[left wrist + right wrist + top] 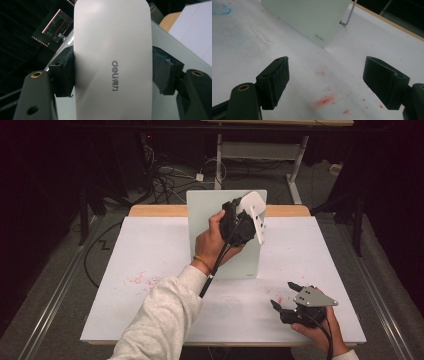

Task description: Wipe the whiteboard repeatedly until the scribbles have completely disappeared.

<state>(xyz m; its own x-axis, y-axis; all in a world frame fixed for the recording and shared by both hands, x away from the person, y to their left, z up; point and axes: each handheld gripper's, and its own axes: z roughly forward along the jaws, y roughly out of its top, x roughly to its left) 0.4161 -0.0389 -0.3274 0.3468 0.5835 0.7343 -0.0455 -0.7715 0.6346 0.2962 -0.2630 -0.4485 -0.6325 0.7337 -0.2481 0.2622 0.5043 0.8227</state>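
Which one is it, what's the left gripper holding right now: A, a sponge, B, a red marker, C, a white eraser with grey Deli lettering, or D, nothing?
C: in the left gripper view the jaws of the left gripper press both sides of the white eraser, whose face bears the grey lettering, in front of the standing board.

Left gripper [248,215]: black body, white plate on top, black cable trailing along the forearm. Jaws black, brass-ringed screw holes at the knuckles, bluish-edged pads [67,72]. Left arm in a light grey sleeve [160,320]; thin gold band [202,263] at the wrist. Right gripper [283,296]: black, grey three-cornered plate with small holes, black cable. Pads [280,80] dark, blue-edged; white cuff [347,355] at the right wrist.
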